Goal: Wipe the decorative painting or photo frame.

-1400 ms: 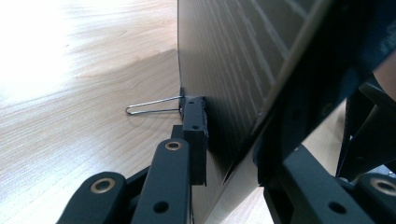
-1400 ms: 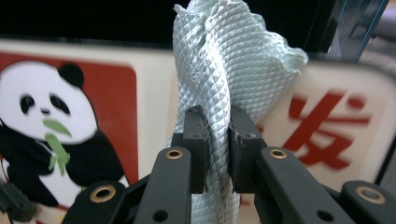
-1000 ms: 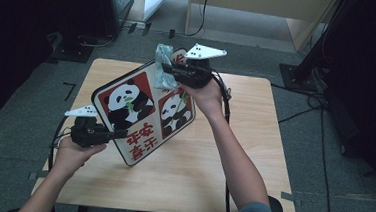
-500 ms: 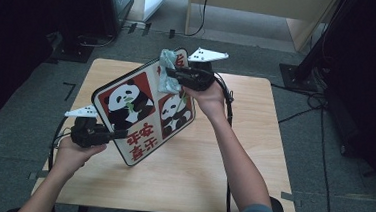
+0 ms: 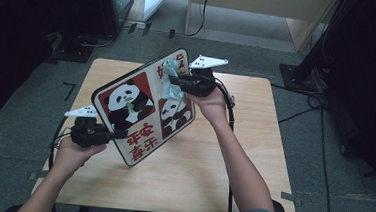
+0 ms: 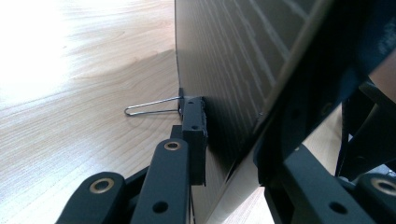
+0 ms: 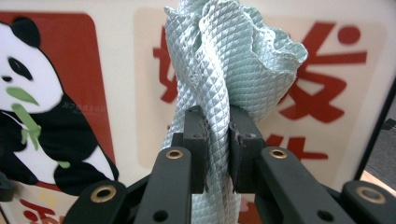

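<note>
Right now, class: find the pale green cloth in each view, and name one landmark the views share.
High view: the pale green cloth sits upper centre, against the panda board, in the right gripper.
Right gripper view: centre, bunched between the jaws.
Left gripper view: not in it.
Shared landmark: the panda board.

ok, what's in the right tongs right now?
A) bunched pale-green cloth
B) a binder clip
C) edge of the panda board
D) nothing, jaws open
A: in the right gripper view the right tongs pinch a bunched pale-green cloth in front of the panda board; the left tongs grip the board's edge instead.
</note>
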A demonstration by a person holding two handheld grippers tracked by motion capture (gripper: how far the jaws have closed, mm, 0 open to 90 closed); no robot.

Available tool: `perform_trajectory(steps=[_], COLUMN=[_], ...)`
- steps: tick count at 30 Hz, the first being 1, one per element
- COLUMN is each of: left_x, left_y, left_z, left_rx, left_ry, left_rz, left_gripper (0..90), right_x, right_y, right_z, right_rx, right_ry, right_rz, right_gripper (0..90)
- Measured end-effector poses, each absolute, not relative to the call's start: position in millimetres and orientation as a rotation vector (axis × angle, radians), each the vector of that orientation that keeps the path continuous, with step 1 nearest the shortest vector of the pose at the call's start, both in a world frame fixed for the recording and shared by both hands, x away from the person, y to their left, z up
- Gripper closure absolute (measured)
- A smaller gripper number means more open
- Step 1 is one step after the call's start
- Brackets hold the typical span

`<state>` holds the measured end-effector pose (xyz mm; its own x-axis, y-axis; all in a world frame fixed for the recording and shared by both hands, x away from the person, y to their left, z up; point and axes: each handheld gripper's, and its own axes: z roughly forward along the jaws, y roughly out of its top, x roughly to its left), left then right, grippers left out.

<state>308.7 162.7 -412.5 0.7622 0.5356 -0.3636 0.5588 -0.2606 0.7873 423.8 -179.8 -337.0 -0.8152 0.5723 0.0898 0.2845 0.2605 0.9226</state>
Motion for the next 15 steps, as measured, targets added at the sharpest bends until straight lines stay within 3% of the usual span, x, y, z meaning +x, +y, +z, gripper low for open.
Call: perform_trajectory(steps=[15], left_x=[308.4], left_y=[162.5], left_z=[-412.6], left_rx=[1.920], left_ry=[0.828], left_rz=[-0.027], left_gripper=[76.0], right_x=[419.1], right_y=[-185.9], right_z=[-360.1], right_rx=[0.822], right_ry=[2.314], right_rz=[1.511], right_gripper=[79.7])
